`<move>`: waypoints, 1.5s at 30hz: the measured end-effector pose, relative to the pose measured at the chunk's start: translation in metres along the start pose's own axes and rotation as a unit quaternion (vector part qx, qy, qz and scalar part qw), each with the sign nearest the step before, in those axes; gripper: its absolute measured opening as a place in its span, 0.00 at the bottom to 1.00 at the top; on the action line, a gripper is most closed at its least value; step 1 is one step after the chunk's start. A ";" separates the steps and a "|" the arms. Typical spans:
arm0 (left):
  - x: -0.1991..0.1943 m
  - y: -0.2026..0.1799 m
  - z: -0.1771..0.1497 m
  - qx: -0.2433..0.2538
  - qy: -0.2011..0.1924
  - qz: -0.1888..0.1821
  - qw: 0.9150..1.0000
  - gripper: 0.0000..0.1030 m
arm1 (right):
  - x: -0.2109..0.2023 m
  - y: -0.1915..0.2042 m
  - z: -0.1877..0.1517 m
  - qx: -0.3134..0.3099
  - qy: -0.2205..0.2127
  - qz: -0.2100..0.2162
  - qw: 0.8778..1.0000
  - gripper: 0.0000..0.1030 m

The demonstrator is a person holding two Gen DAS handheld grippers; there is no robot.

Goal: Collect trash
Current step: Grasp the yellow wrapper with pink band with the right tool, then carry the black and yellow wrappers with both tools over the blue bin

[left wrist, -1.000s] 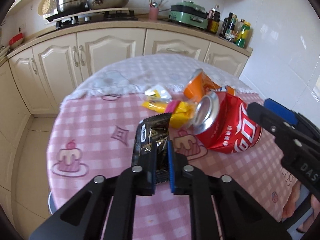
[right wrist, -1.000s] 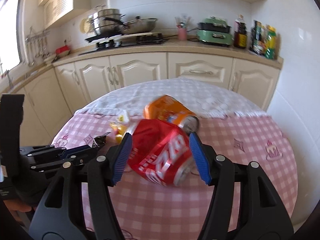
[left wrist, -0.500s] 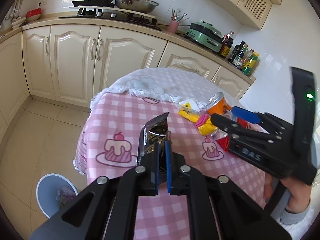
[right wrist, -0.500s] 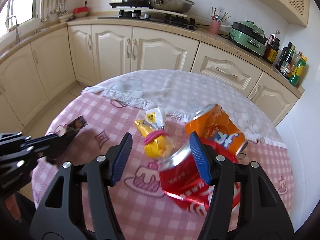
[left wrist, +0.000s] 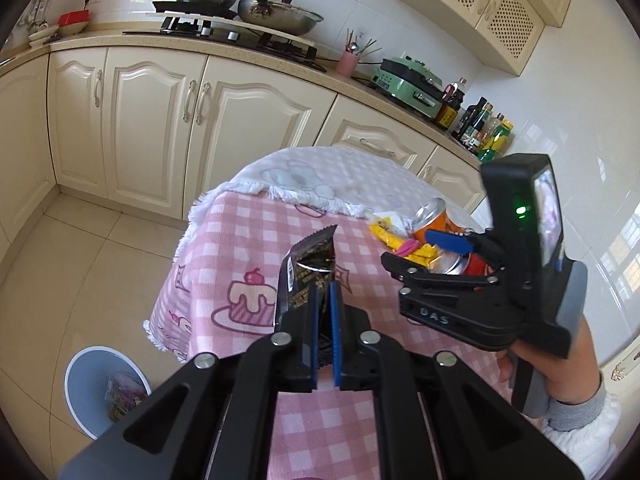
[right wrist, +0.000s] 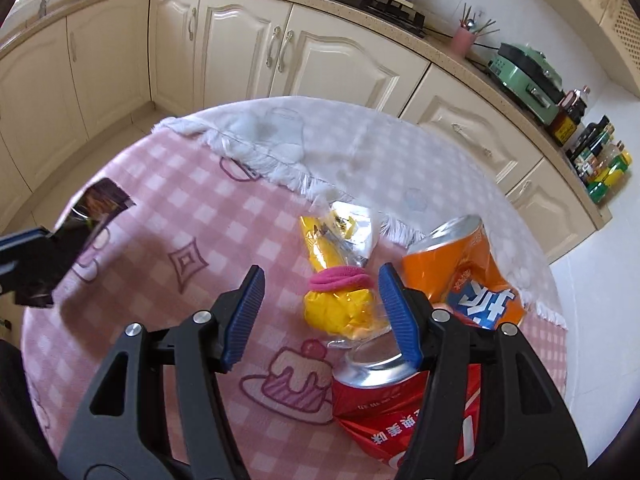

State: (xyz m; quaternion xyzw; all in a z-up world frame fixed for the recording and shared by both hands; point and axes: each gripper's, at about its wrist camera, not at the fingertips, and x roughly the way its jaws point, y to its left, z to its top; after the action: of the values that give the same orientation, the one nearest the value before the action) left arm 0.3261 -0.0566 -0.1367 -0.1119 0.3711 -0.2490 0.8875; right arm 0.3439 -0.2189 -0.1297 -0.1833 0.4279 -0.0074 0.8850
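My left gripper (left wrist: 325,300) is shut on a black snack wrapper (left wrist: 310,270), held above the pink checked tablecloth (left wrist: 240,240); the wrapper (right wrist: 86,216) also shows at the left of the right wrist view. My right gripper (right wrist: 320,292) hovers over a yellow bag tied with a pink band (right wrist: 340,300), its jaws closing, the pads apart from the bag. A crushed red can (right wrist: 384,408) lies under its right finger. A dented orange can (right wrist: 464,276) lies just beyond. In the left wrist view the right gripper (left wrist: 416,246) is held by a hand (left wrist: 560,368).
A light blue bin (left wrist: 102,388) with some waste inside stands on the tiled floor left of the table. A white fringed cloth (right wrist: 320,148) covers the table's far part. Cream cabinets (left wrist: 160,100) and a counter with stove, pots and bottles run behind.
The left gripper has carried the black wrapper leftward toward the table's edge, and the blue bin came into view. The right gripper shifted from the red can to over the yellow bag and narrowed slightly.
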 end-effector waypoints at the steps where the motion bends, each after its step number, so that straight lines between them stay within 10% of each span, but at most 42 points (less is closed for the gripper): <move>1: 0.000 -0.001 0.000 0.001 0.000 0.000 1.000 0.04 | -0.002 -0.001 0.001 0.001 -0.005 -0.007 1.000 0.35; 2: 0.000 -0.002 0.000 0.001 -0.001 -0.001 1.000 0.04 | -0.004 -0.004 0.001 0.008 -0.006 0.001 1.000 0.17; 5: -0.003 -0.004 0.000 0.003 -0.004 -0.004 1.000 0.04 | -0.009 -0.009 0.002 0.015 -0.012 0.000 1.000 0.07; 32: -0.043 -0.004 -0.003 0.006 -0.029 -0.017 0.999 0.04 | -0.068 0.020 0.004 0.054 -0.026 0.105 0.993 0.05; 33: -0.045 -0.005 -0.004 0.007 -0.029 -0.016 0.999 0.04 | -0.064 0.022 0.000 0.059 -0.020 0.092 0.994 0.08; 35: -0.046 -0.006 -0.007 0.009 -0.027 -0.017 0.999 0.04 | -0.057 0.023 -0.009 0.068 -0.010 0.069 0.995 0.66; 36: -0.045 -0.007 -0.008 0.009 -0.026 -0.017 0.999 0.04 | -0.052 0.026 -0.014 0.068 -0.011 0.062 0.996 0.68; 41: -0.042 -0.010 -0.012 0.015 -0.020 -0.014 1.000 0.04 | -0.024 0.031 -0.027 0.083 0.023 0.080 0.993 0.39; 45: -0.044 -0.009 -0.012 0.015 -0.023 -0.014 1.000 0.04 | -0.037 0.031 -0.028 0.085 -0.010 0.087 0.993 0.34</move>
State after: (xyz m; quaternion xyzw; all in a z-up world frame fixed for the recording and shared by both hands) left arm 0.2877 -0.0411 -0.1148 -0.1092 0.3451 -0.2640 0.8940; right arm 0.2949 -0.1927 -0.1281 -0.0700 0.4308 0.0349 0.8991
